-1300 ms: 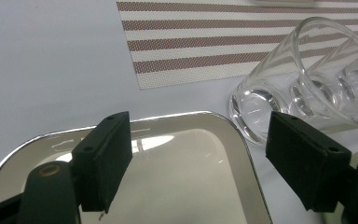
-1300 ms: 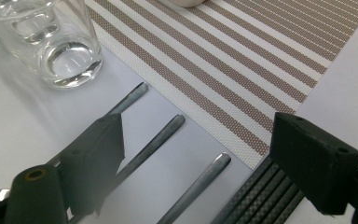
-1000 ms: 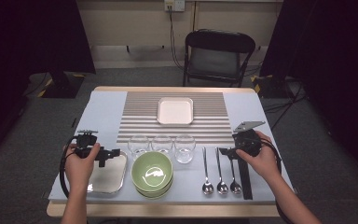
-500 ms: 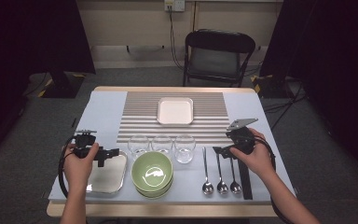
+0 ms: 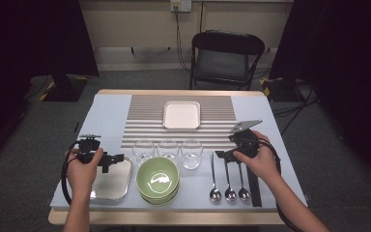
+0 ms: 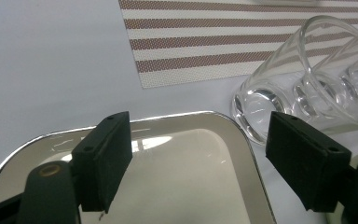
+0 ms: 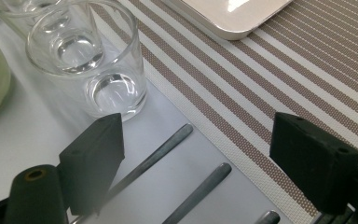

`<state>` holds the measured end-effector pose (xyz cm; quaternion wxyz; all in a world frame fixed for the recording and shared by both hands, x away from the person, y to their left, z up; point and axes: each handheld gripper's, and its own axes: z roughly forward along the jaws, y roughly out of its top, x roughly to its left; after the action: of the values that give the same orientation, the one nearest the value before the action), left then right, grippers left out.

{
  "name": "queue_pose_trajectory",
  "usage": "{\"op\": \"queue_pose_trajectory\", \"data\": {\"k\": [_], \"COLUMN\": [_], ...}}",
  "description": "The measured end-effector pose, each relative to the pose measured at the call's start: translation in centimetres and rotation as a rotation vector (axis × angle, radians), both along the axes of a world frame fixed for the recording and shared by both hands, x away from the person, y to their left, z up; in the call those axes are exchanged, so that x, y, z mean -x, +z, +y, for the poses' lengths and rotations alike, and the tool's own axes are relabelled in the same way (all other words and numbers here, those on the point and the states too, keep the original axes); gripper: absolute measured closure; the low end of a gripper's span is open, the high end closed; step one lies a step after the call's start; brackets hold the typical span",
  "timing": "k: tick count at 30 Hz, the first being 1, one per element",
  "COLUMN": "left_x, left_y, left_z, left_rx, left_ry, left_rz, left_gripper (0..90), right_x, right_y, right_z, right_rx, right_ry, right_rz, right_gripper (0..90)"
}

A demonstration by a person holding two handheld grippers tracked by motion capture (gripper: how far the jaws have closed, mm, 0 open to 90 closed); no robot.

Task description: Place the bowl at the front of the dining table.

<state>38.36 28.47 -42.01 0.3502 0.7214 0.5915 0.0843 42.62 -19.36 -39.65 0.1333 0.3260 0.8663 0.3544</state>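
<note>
Your left gripper (image 5: 110, 161) is at the near left of the table (image 5: 106, 113), over the far edge of the steel tray (image 5: 111, 183), and its jaws point to the right. Your right gripper (image 5: 222, 155) is at the right side, just above the handles of the three spoons (image 5: 228, 179). Between your hands stand three glasses (image 5: 167, 150) in a row, and the green bowls (image 5: 158, 178) are near them. The white square plate (image 5: 181, 115) lies farther away, on the striped mat (image 5: 140, 121).

Three shiny spoons (image 5: 229, 178) lie side by side — bowls near the tabletop's front edge, handles pointing away
</note>
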Motion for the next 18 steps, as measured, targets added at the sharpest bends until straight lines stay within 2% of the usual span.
{"op": "queue_pose_trajectory", "data": {"k": [18], "left_x": [0.1], "left_y": [0.0], "left_z": [0.1], "left_rx": [0.008], "left_ry": [0.001], "left_rz": [-0.001], "left_gripper": [22.7], "right_x": [-0.3], "right_y": [1.0], "right_z": [2.2], "right_rx": [-0.010], "right_ry": [0.046], "right_rz": [-0.001], "right_gripper": [17.2]}}
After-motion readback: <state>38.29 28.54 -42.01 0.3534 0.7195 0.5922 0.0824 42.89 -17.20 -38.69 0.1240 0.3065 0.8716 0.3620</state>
